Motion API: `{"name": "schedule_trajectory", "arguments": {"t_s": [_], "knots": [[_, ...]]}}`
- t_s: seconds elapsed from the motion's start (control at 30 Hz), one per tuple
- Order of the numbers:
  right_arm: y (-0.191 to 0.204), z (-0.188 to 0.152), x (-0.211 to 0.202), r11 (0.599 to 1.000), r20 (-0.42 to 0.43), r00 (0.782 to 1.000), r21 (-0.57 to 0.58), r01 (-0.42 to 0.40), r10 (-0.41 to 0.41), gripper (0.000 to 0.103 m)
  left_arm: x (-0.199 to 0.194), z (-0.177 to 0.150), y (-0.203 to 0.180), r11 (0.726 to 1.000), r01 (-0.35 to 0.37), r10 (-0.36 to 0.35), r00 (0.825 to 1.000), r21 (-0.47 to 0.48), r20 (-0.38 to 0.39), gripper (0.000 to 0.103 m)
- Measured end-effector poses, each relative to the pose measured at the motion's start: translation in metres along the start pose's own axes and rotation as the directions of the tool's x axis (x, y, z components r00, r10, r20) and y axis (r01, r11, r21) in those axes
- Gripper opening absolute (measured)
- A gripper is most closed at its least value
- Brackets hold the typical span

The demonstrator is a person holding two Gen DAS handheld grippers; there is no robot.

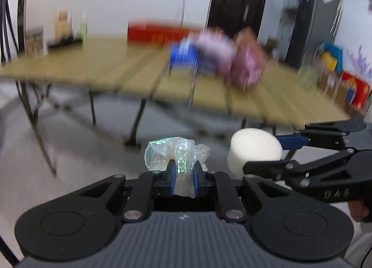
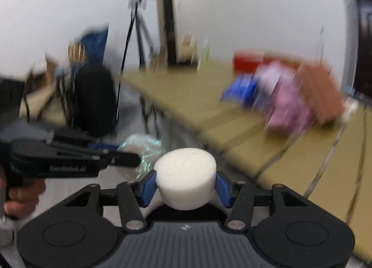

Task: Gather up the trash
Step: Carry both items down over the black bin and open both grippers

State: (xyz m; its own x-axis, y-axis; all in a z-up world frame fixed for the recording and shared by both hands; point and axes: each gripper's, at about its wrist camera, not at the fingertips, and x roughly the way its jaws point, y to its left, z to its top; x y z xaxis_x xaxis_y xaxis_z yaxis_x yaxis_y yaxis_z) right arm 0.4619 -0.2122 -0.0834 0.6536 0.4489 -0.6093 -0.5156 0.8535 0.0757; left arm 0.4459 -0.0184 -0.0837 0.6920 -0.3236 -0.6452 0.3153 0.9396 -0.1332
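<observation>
My left gripper [image 1: 183, 168] is shut on a crumpled clear plastic wrapper [image 1: 176, 154], held in the air in front of the table. My right gripper [image 2: 185, 178] is shut on a white foam cylinder [image 2: 186, 178]. In the left wrist view the right gripper [image 1: 267, 151] comes in from the right with the foam cylinder [image 1: 253, 149] close beside the wrapper. In the right wrist view the left gripper [image 2: 130, 154] comes in from the left with the wrapper [image 2: 141, 149] just left of the foam. Both views are blurred by motion.
A long tan folding table [image 1: 93, 66] stands ahead, with a blue box [image 1: 183, 56], pink and brown packages [image 1: 246, 61] and a red box [image 1: 160, 32] on it. A dark door [image 1: 237, 1] and a dark cabinet [image 1: 311, 24] stand behind. A black bag [image 2: 95, 100] and tripod stand at left.
</observation>
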Motion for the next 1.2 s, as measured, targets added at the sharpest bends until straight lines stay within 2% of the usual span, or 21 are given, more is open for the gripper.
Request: {"name": "schedule_trajectory", "arguments": {"t_s": [0.07,0.13,0.23,0.33,0.43,0.57,0.7,1.03,1.13,1.2], "knots": [[0.009,-0.011,0.024,0.999,-0.110,0.994,-0.041,0.016,-0.021,0.053,0.021,-0.011,0.010,1.000,-0.011,0.008,0.993,-0.024,-0.121,0.015],[0.011,-0.020,0.044,0.998,-0.186,0.982,-0.061,0.017,-0.028,0.053,0.037,-0.019,0.020,0.998,-0.039,0.028,0.980,-0.056,-0.195,0.015],[0.007,-0.029,0.069,1.000,-0.268,0.963,-0.027,0.011,-0.018,0.054,0.060,-0.023,0.025,0.996,-0.051,0.030,0.965,-0.074,-0.259,0.015],[0.006,-0.031,0.090,1.000,-0.307,0.952,0.000,-0.002,0.001,0.054,0.081,-0.026,0.025,0.996,-0.048,0.022,0.954,-0.078,-0.300,0.017],[-0.001,-0.036,0.104,1.000,-0.343,0.939,0.013,-0.009,0.013,0.060,0.093,-0.027,0.025,0.996,-0.040,0.011,0.939,-0.078,-0.343,0.029],[-0.002,-0.043,0.111,1.000,-0.379,0.925,0.011,-0.018,0.021,0.063,0.098,-0.027,0.024,0.996,-0.065,0.038,0.933,-0.062,-0.358,0.032],[-0.003,-0.041,0.107,1.000,-0.370,0.929,0.006,-0.019,0.020,0.068,0.094,-0.026,0.024,0.996,-0.049,0.021,0.938,-0.072,-0.347,0.041],[-0.007,-0.036,0.105,1.000,-0.359,0.933,0.005,0.007,-0.005,0.070,0.092,-0.025,0.022,0.995,-0.081,0.058,0.937,-0.052,-0.344,0.042],[-0.004,-0.031,0.098,1.000,-0.333,0.943,-0.005,0.011,-0.012,0.070,0.083,-0.017,0.024,0.995,-0.090,0.072,0.945,-0.043,-0.319,0.043],[-0.001,-0.023,0.086,1.000,-0.287,0.958,-0.010,0.003,-0.006,0.070,0.067,-0.005,0.027,0.992,-0.119,0.107,0.963,-0.036,-0.246,0.051]]}}
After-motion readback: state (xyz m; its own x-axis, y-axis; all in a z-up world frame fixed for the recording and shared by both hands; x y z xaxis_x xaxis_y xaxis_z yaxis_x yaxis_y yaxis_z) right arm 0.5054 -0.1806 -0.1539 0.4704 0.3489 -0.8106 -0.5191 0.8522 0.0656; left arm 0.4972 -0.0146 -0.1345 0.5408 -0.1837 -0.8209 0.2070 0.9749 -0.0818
